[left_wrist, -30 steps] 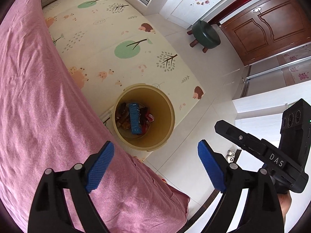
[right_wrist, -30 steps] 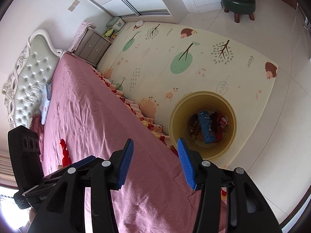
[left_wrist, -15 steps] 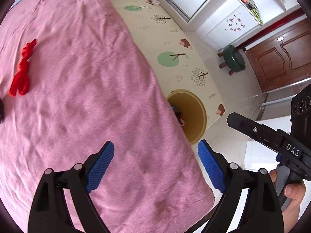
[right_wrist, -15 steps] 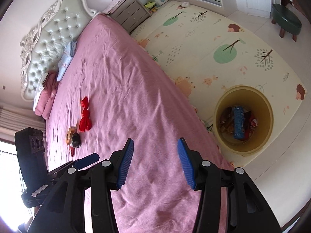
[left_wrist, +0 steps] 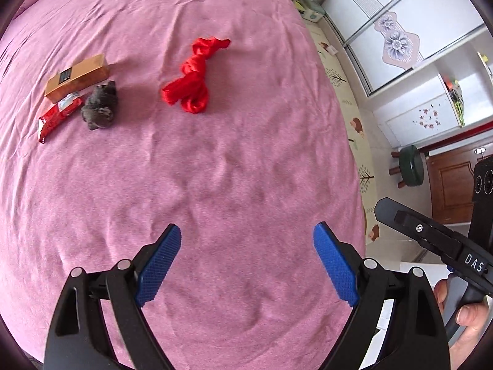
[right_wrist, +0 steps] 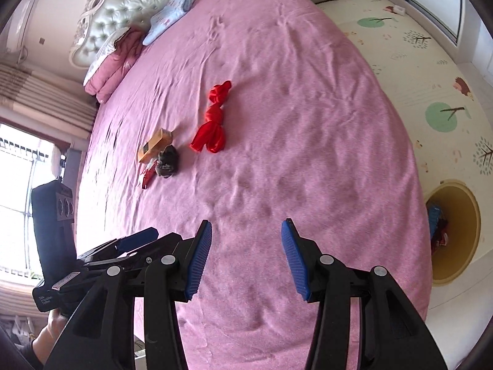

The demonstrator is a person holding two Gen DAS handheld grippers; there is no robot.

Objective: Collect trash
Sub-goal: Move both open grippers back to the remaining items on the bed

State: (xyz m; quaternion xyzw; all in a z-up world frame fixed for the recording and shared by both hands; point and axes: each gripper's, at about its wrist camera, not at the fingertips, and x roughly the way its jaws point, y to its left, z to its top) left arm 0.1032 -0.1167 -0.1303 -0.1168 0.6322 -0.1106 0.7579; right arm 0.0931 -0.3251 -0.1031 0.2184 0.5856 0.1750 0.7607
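Left wrist view: left gripper (left_wrist: 246, 246) spread wide, holding nothing, above the pink bedspread (left_wrist: 231, 169).
Trash: red cloth (left_wrist: 192, 77) ahead of the fingers; brown box (left_wrist: 77, 77), red wrapper (left_wrist: 58, 114) and grey wad (left_wrist: 100, 106) far ahead-left.
Right gripper (right_wrist: 246, 246): parted, holding nothing.
Yellow bin (right_wrist: 462, 231): on the floor, right of its fingers.
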